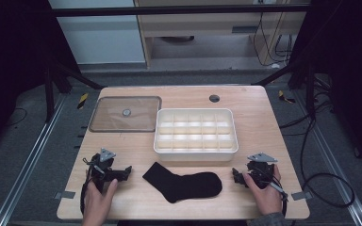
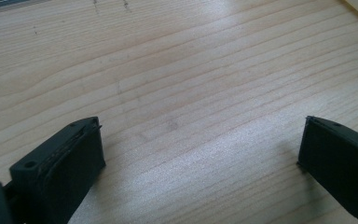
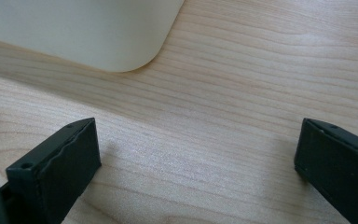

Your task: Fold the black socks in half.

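Observation:
A black sock [image 1: 184,182] lies flat near the front edge of the wooden table [image 1: 259,122], its toe to the right. Behind it stands a white box [image 1: 195,149] divided into several small empty compartments. My left gripper [image 1: 122,173] rests on the table left of the sock, held by a hand, jaws wide apart over bare wood [image 2: 200,135]. My right gripper [image 1: 238,176] rests right of the sock, also held by a hand. Its jaws stand wide apart with nothing between them [image 3: 198,128], and the box's rounded corner [image 3: 98,37] lies ahead.
A clear flat lid [image 1: 125,114] with a small round knob lies at the back left beside the box. A round hole [image 1: 214,98] sits in the table's far edge. Cables trail on the floor at the right.

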`<action>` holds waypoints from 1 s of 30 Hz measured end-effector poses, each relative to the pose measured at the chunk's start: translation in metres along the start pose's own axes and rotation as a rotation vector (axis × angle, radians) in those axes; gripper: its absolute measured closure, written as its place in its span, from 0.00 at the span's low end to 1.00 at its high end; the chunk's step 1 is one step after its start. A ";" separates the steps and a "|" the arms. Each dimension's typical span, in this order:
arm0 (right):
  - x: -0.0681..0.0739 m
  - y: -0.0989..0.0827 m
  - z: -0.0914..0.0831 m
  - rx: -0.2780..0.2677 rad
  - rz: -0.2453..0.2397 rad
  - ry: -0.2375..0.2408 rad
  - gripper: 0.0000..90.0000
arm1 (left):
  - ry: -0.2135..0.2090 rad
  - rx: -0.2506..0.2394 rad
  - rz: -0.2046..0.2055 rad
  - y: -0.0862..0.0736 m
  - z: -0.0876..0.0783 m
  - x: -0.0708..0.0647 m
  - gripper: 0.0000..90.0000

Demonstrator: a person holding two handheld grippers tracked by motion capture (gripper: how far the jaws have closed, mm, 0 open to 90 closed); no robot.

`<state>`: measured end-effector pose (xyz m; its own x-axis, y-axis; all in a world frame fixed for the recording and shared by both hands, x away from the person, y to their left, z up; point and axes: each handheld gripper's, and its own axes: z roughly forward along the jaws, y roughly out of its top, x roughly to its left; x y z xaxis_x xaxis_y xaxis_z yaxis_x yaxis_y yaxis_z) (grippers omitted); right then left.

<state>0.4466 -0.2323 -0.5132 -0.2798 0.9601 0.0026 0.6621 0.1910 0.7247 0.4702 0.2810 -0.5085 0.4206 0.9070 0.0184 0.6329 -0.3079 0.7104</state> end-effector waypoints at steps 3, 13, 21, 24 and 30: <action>0.000 0.000 0.000 0.000 0.003 -0.003 0.01 | 0.005 0.000 -0.005 0.000 0.000 -0.001 0.00; 0.001 0.000 0.000 0.000 0.007 -0.009 0.01 | 0.005 -0.006 -0.025 0.004 0.004 -0.002 0.00; 0.000 -0.001 -0.002 -0.006 0.012 -0.006 0.05 | -0.038 -0.017 -0.038 0.004 -0.002 0.002 0.07; -0.003 -0.001 -0.006 -0.015 0.017 -0.008 0.11 | -0.030 -0.063 -0.030 0.007 -0.012 0.001 0.07; 0.001 -0.001 -0.017 -0.035 0.008 -0.011 0.15 | -0.063 -0.079 -0.030 0.011 -0.024 -0.002 0.09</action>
<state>0.4342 -0.2354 -0.5023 -0.2671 0.9637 0.0009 0.6396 0.1766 0.7482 0.4605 0.2825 -0.4842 0.4441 0.8948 -0.0464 0.5934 -0.2550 0.7635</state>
